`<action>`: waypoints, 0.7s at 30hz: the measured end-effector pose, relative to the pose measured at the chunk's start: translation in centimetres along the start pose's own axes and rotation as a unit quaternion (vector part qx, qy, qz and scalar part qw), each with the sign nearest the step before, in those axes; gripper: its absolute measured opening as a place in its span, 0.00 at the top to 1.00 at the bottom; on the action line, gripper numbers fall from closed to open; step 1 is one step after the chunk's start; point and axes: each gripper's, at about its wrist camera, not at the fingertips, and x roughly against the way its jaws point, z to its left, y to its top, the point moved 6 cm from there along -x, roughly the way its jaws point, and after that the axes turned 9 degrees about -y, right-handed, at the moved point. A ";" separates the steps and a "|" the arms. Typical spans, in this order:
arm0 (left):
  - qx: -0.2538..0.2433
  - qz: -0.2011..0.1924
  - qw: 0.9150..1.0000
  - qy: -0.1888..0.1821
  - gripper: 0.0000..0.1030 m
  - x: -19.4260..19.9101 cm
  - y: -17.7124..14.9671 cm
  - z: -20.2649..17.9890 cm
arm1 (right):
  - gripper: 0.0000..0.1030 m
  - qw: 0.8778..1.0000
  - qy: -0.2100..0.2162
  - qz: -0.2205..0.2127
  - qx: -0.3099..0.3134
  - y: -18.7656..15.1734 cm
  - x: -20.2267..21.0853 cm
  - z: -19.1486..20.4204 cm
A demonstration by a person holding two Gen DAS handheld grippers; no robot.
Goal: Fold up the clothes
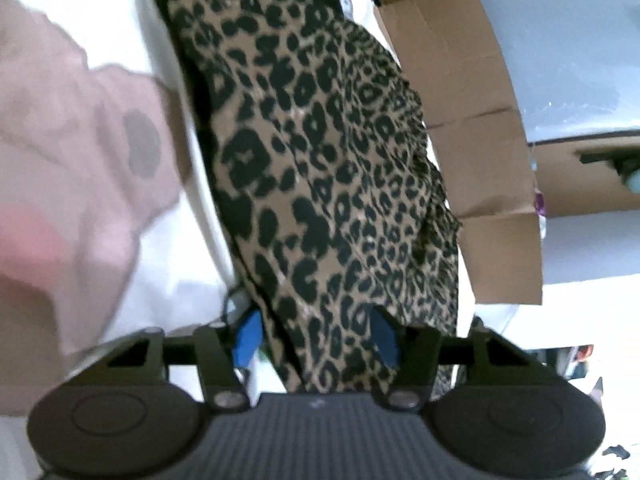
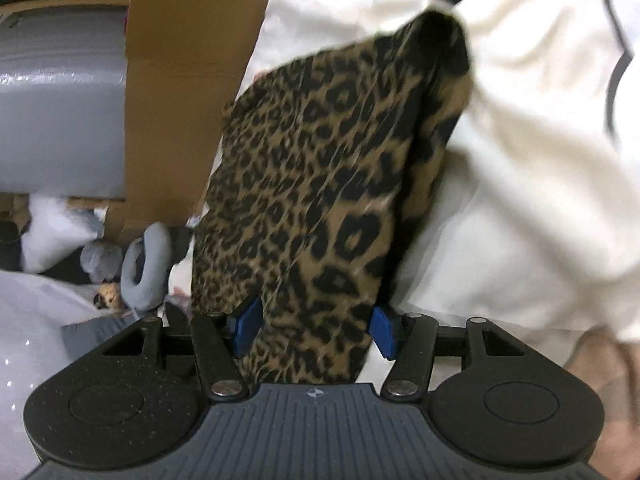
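A leopard-print garment (image 1: 320,140) stretches forward from my left gripper (image 1: 316,336) over white bedding (image 1: 120,20). Its jaws stand open; the cloth runs between the blue pads (image 1: 246,336), with a sliver of gap at the left one. In the right wrist view the same leopard-print garment (image 2: 328,160) lies folded lengthwise, its far end raised in a fold. My right gripper (image 2: 316,330) is open too, and the cloth fills the space between its blue pads (image 2: 382,332) without being pinched flat.
A cardboard box (image 1: 472,120) stands right of the garment, by a grey surface (image 1: 568,40). Blurred pink cloth (image 1: 60,140) fills the left. In the right wrist view the cardboard box (image 2: 180,80) is left, white bedding (image 2: 520,140) right, a grey ring cushion (image 2: 144,264) lower left.
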 end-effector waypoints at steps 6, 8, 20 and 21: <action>0.034 -0.031 0.999 -0.016 0.41 -0.2 0.5 0.6 | 0.41 1.000 0.001 -0.007 -0.014 0.1 -1.0 0.4; 0.036 -0.030 0.999 -0.022 0.43 -0.3 0.6 0.6 | 0.45 1.000 0.004 -0.012 -0.019 0.3 -1.2 0.6; 0.059 -0.004 0.998 -0.016 0.98 -2.0 -1.2 1.2 | 0.92 0.999 -0.011 0.023 -0.031 -2.2 -2.5 0.3; 0.057 -0.001 0.998 -0.011 0.98 -1.9 -1.2 1.2 | 0.98 0.999 -0.018 0.025 -0.032 -2.3 -2.6 0.2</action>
